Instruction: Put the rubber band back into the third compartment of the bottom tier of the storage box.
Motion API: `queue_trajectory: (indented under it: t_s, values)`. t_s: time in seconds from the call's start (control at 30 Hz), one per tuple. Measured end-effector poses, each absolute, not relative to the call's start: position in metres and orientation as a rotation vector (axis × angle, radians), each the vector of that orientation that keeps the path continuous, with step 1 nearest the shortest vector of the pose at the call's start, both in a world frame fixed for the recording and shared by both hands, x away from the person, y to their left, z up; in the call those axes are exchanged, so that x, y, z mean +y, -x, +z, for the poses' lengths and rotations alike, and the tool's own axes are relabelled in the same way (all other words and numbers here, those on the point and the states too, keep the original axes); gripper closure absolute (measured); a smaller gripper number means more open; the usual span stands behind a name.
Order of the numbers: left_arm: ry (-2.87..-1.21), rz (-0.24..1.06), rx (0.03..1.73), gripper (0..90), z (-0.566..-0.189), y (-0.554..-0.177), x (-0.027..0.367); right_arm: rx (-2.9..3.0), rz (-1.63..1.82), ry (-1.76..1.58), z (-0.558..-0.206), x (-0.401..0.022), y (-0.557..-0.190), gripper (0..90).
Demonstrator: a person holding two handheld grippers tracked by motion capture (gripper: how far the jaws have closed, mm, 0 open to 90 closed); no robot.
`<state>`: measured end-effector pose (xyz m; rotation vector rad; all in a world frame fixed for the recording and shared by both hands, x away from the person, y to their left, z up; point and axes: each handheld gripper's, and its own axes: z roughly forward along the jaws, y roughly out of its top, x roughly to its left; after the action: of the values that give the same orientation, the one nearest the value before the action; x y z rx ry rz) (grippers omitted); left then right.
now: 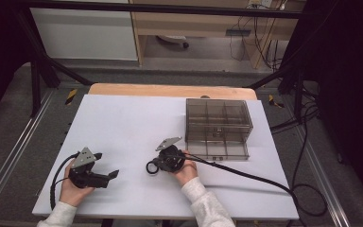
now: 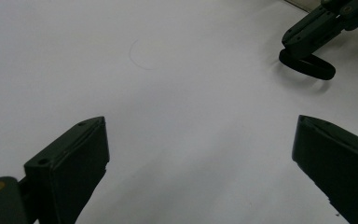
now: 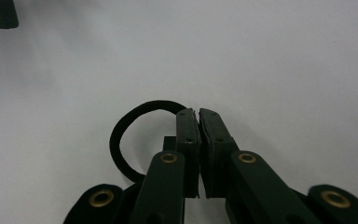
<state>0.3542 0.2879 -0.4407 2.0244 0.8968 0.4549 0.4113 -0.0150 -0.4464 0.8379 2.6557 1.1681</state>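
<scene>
Worktop (image 1: 123, 123) matte white, smooth, rectangular, on a wooden board. Black loop (image 3: 130, 135), thin and round like a hair band, lying flat near the middle of the worktop, pinched at its rim by right claw (image 3: 199, 114), jaws pressed together on it. Left claw (image 2: 200, 140) well apart at the near left, jaws spread wide, holding nothing, hovering over bare white surface. Smoky clear plastic box (image 1: 219, 127), lidded and divided into compartments, standing at the far right.
</scene>
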Motion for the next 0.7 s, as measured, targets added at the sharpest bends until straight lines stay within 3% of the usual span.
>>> queue_trajectory:
  t_s: [0.7]
  values:
    - [-2.023,0.456,0.899,3.5,-0.441,-0.354,0.288,2.657,1.154,-0.775,-0.428,-0.022,-0.403,87.6]
